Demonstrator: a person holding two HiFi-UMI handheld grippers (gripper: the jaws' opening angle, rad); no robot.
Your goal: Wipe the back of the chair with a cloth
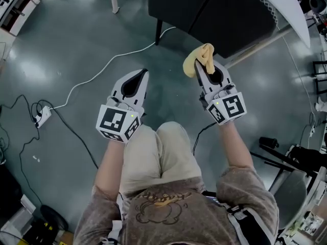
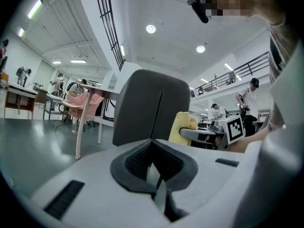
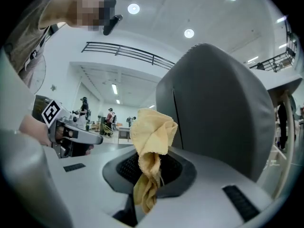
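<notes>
A dark grey chair back [image 1: 214, 14] stands straight ahead of me; it fills the middle of the left gripper view [image 2: 152, 106] and the right of the right gripper view [image 3: 218, 113]. My right gripper [image 1: 205, 64] is shut on a crumpled yellow cloth [image 1: 198, 58] that sticks up from its jaws [image 3: 151, 141], just short of the chair's back. In the left gripper view the cloth [image 2: 183, 127] shows beside the chair. My left gripper [image 1: 138, 76] is shut with nothing in it, held level to the left of the right one.
A white cable [image 1: 102, 73] runs across the grey floor to a power strip [image 1: 43, 115] at left. A white table edge [image 1: 286, 4] is at upper right, stands and gear [image 1: 286, 157] at right. Tables, a pink chair [image 2: 78, 103] and people are in the background.
</notes>
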